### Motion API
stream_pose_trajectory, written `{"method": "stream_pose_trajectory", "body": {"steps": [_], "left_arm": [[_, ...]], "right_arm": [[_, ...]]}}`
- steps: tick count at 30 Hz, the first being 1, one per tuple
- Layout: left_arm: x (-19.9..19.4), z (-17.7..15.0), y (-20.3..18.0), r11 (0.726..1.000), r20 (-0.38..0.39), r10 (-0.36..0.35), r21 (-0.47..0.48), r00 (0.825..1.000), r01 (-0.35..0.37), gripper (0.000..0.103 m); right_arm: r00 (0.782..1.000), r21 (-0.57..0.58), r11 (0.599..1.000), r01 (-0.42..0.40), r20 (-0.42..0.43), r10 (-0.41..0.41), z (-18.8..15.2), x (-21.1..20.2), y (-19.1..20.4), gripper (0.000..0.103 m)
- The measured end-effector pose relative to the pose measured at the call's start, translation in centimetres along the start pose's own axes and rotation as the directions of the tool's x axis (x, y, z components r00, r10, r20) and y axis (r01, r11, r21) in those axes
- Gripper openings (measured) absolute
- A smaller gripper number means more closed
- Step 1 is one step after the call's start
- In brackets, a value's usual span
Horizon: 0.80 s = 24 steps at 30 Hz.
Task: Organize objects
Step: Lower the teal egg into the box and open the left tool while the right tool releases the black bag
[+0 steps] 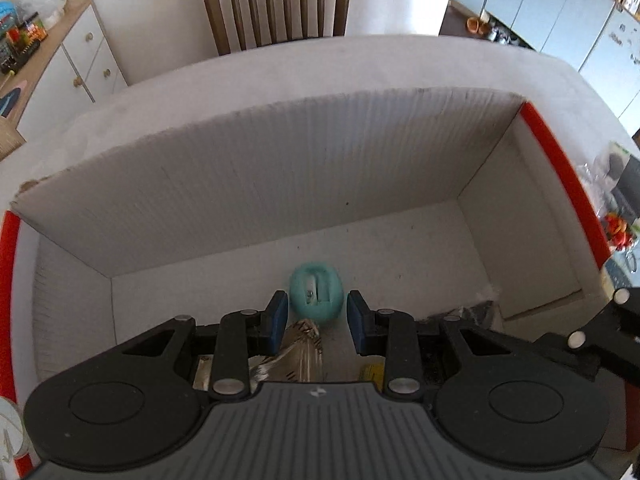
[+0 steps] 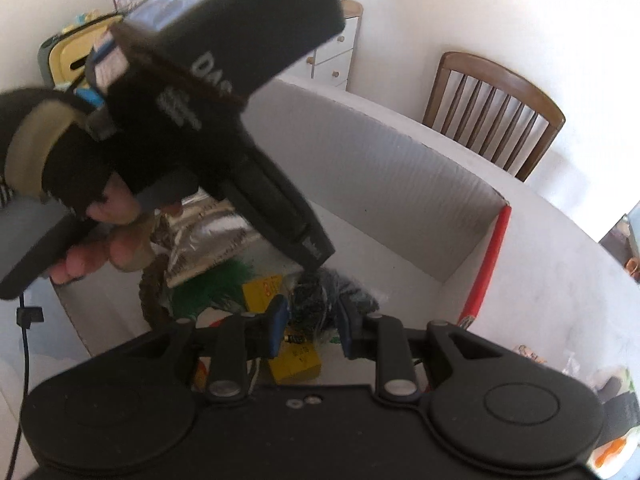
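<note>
A white cardboard box [image 1: 280, 184] with red side rims stands on the white table. In the left wrist view a teal oval object [image 1: 317, 293] lies on the box floor, just beyond my open, empty left gripper [image 1: 317, 322]. A silver foil bag [image 1: 298, 354] lies under that gripper. In the right wrist view my right gripper [image 2: 313, 330] is open above a dark plastic-wrapped bundle [image 2: 320, 300], yellow blocks [image 2: 295, 362], a green tuft [image 2: 218, 282] and the foil bag [image 2: 204, 240] inside the box [image 2: 380, 176]. The left gripper, held by a gloved hand [image 2: 92, 184], crosses that view.
A wooden chair [image 1: 276, 4] stands beyond the table's far edge. A white cabinet with toys on top [image 1: 60, 60] is at the back left. Bagged items [image 1: 618, 216] lie on the table right of the box. The right gripper's arm [image 1: 592, 336] shows at the right edge.
</note>
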<state>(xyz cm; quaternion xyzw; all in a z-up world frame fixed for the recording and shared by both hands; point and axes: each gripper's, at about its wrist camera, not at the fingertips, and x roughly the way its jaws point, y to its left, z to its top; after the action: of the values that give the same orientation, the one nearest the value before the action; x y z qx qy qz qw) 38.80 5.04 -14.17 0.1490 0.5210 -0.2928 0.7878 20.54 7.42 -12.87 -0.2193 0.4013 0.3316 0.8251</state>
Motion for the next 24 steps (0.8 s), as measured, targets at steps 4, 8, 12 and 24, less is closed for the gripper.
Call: {"method": "stream_pose_trajectory", "body": {"steps": [4, 8, 12, 24], "left_arm": [[0.1, -0.1, -0.1, 1.0, -0.004, 0.008, -0.003, 1.0, -0.008, 0.032], [-0.3, 0.0, 0.2, 1.0, 0.002, 0.017, -0.019, 1.0, -0.017, 0.033], [-1.4, -0.3, 0.2, 0.999, 0.042, 0.027, -0.029, 0.999, -0.026, 0.059], [-5.3, -1.2, -0.3, 0.999, 0.113, 0.037, -0.035, 0.993, -0.033, 0.064]], "right_arm": [[1.0, 0.035, 0.999, -0.016, 0.011, 0.016, 0.0, -0.5, -0.6, 0.029], [0.999, 0.062, 0.998, -0.028, 0.023, 0.027, -0.1, -1.1, -0.9, 0.034], [0.998, 0.087, 0.995, -0.052, 0.041, 0.048, -0.3, -2.2, -1.1, 0.039], [0.987, 0.122, 0.987, -0.105, 0.135, 0.089, -0.6, -6.9, -1.6, 0.054]]}}
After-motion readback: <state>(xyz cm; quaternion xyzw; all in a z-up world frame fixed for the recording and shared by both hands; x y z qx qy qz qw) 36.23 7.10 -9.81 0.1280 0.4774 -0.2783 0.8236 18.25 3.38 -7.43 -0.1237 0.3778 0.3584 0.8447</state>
